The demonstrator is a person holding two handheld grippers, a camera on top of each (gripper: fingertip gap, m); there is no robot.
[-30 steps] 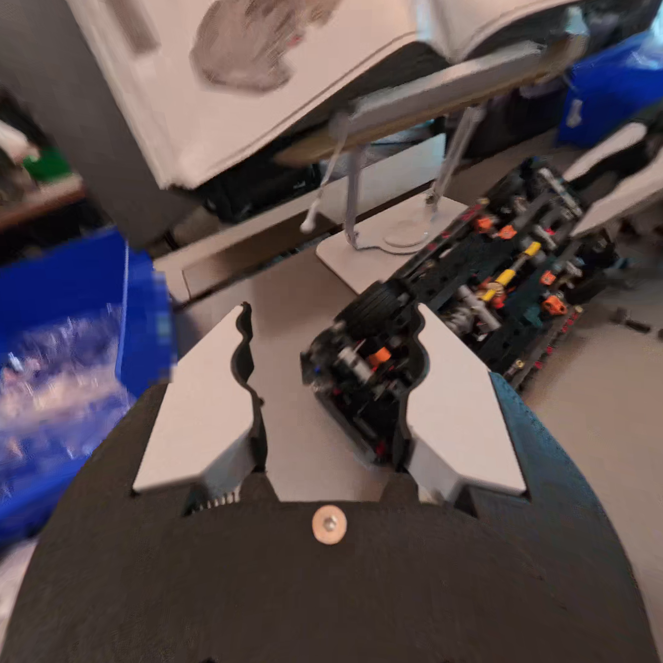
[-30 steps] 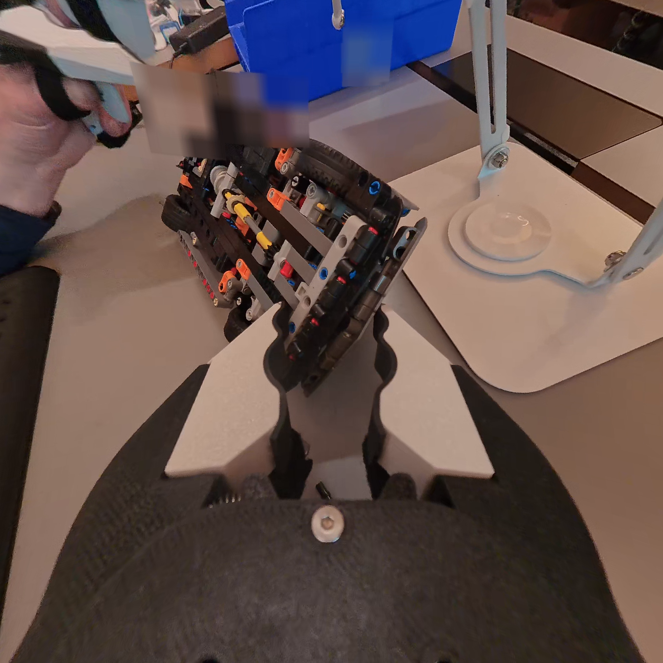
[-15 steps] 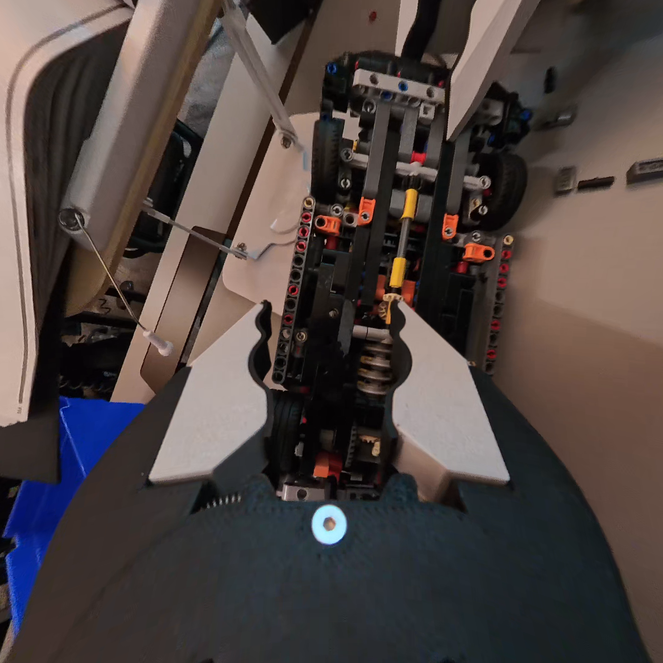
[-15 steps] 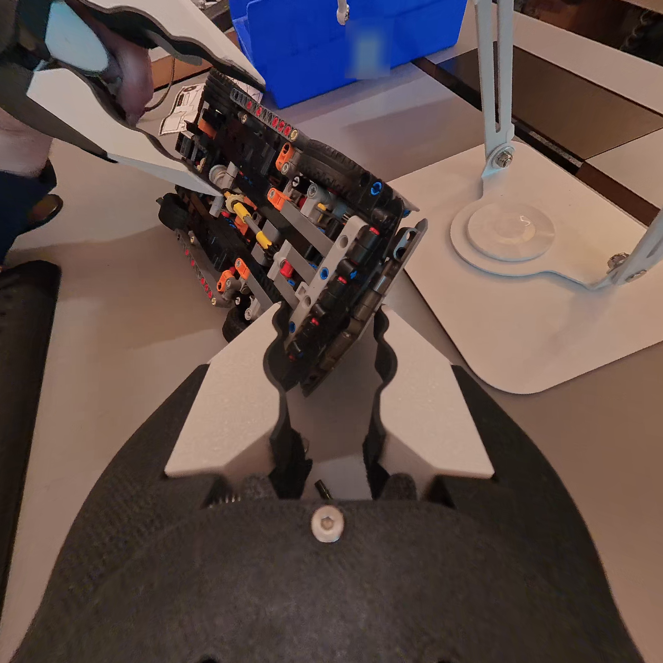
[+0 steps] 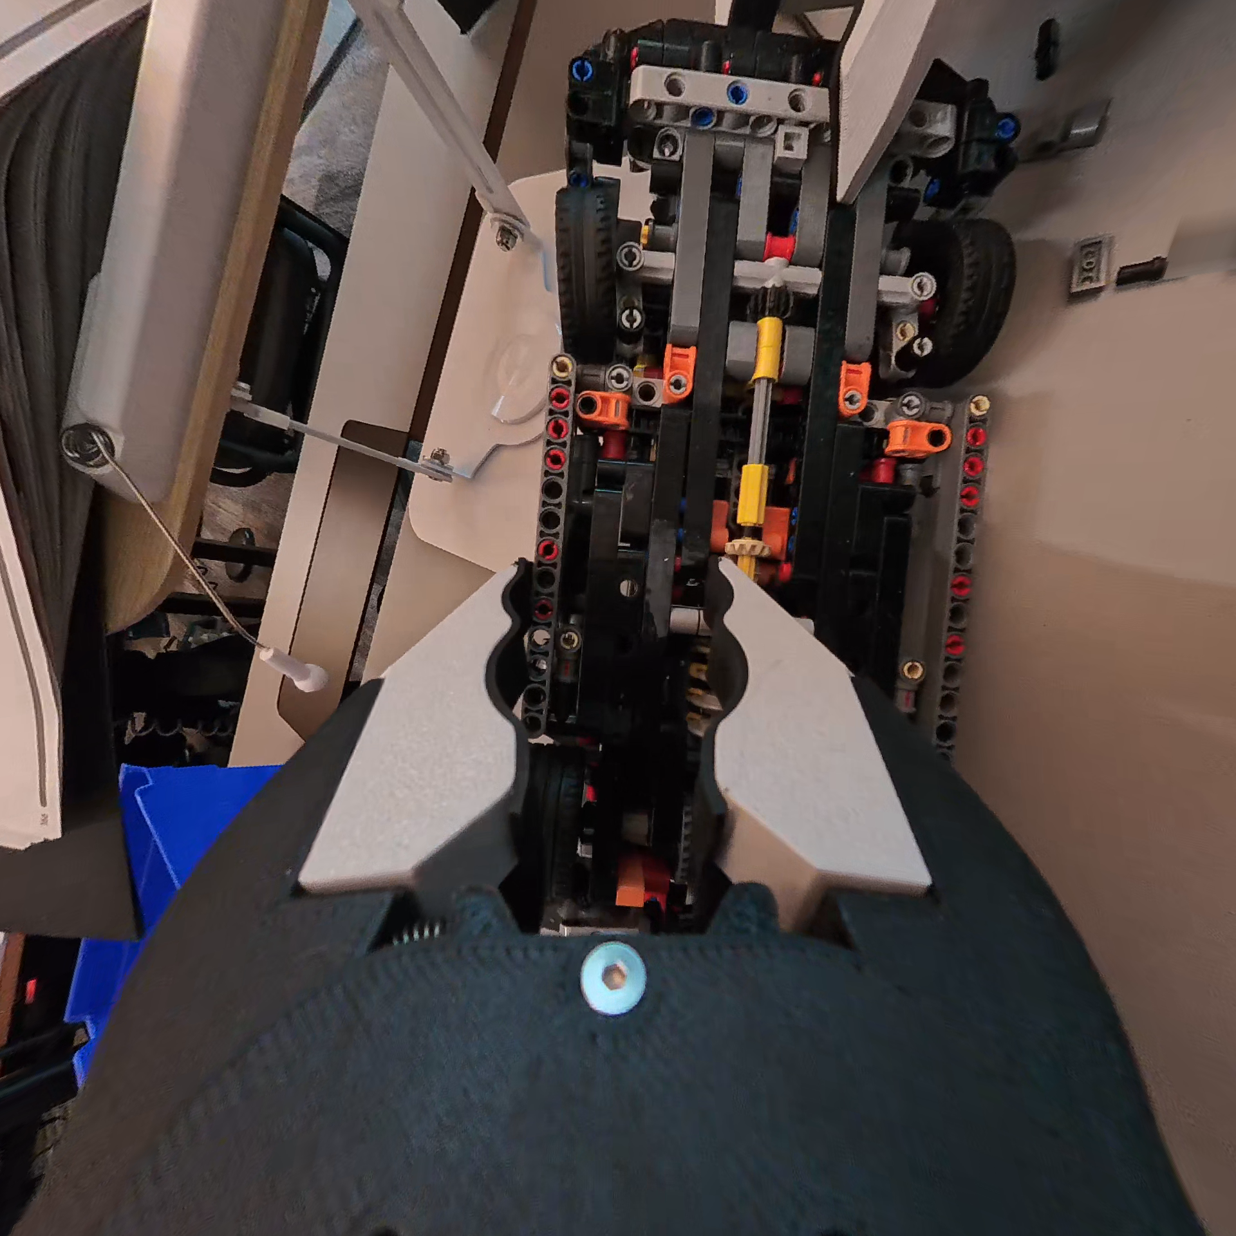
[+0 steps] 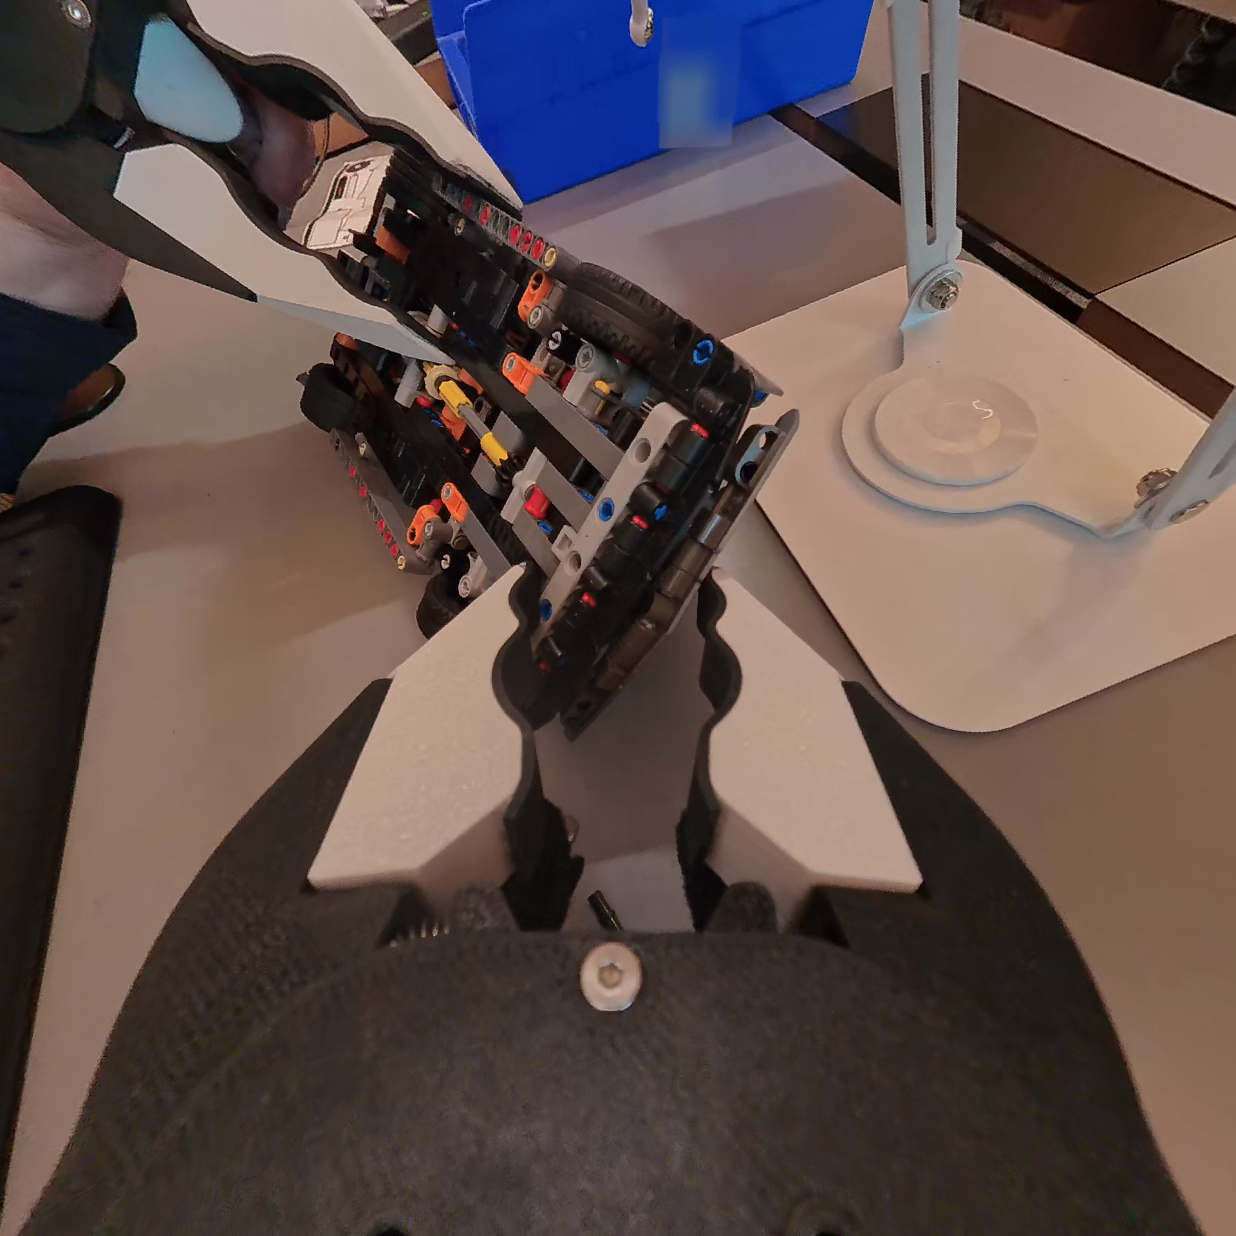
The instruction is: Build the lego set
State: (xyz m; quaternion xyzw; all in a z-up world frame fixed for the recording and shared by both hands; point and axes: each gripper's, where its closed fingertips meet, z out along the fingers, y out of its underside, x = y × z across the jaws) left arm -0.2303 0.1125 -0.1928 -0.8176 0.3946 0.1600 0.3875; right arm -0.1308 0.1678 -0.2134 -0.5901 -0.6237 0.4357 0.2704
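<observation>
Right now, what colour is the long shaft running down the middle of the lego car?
Yellow sleeves on a grey shaft, clearest in the left wrist view.

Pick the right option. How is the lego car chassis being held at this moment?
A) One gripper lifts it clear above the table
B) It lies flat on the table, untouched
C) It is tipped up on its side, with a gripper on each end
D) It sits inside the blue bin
C: the lego car chassis stands tilted on its side on the table, with the right gripper at its near end and the left gripper at its far end.

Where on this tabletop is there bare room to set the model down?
Bare table lies left of the lego chassis, before the black pad; more lies right of the right gripper. It is crowded behind: white stand base, blue bin.
</observation>
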